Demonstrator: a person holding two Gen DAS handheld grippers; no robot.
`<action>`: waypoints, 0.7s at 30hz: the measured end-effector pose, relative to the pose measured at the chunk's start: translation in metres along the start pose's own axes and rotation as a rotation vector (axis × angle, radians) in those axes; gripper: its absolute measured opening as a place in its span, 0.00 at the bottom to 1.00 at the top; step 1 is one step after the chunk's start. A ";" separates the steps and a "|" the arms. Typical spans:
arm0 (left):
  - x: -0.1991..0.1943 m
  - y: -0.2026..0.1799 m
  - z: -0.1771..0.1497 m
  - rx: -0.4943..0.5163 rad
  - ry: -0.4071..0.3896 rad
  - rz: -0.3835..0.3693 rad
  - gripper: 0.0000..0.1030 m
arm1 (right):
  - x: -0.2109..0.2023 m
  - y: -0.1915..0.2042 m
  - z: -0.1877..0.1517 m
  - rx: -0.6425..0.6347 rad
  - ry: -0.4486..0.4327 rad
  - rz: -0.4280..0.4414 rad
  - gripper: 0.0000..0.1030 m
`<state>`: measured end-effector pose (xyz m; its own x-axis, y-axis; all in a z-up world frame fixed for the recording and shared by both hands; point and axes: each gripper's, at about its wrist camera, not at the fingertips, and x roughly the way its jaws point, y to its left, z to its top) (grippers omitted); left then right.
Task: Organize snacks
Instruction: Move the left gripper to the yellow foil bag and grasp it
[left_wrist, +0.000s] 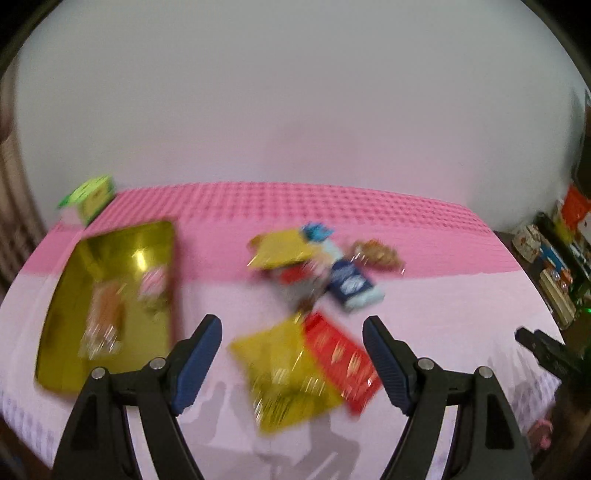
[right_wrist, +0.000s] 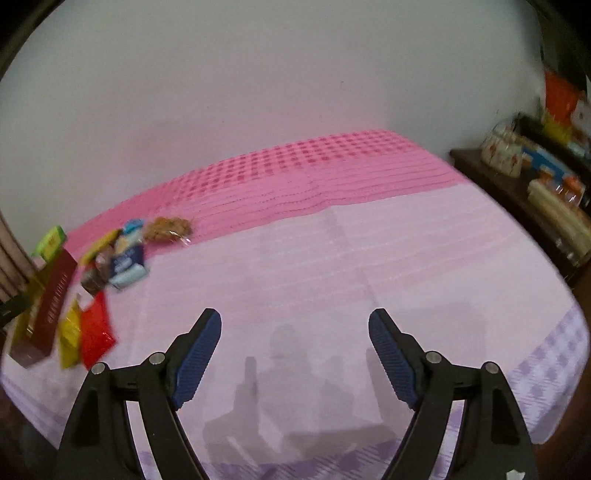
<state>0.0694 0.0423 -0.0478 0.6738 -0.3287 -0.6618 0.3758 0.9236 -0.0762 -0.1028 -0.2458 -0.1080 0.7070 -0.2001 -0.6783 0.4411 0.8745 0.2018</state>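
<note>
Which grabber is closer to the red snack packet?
Left. The left gripper hangs open right over the red snack packet, which shows between its fingers. The right gripper, also open, is over bare cloth, with the packet far off to its left.

Count, both views blurred. Gold tray (left_wrist: 74, 314): 1, with 2 packets inside, possibly more. Green box (left_wrist: 92, 194): 1. Yellow packets (left_wrist: 288, 384): 2. Red packet (left_wrist: 340, 358): 1. Blue-and-white packet (left_wrist: 351, 286): 1. Clear bag of brown snacks (left_wrist: 376, 253): 1. Middle pile holds further wrappers, number unclear.
</note>
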 end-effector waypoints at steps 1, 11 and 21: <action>0.014 -0.006 0.014 0.010 0.000 0.015 0.78 | 0.000 0.003 0.004 0.003 -0.002 0.028 0.78; 0.138 0.015 0.076 -0.072 0.189 0.074 0.78 | -0.022 -0.004 0.017 0.041 -0.051 0.112 0.82; 0.192 0.029 0.079 -0.171 0.293 0.106 0.78 | -0.021 -0.002 0.019 0.044 -0.040 0.141 0.83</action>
<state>0.2594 -0.0099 -0.1184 0.4834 -0.1814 -0.8564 0.1848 0.9774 -0.1027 -0.1078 -0.2518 -0.0804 0.7847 -0.0948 -0.6126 0.3590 0.8751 0.3244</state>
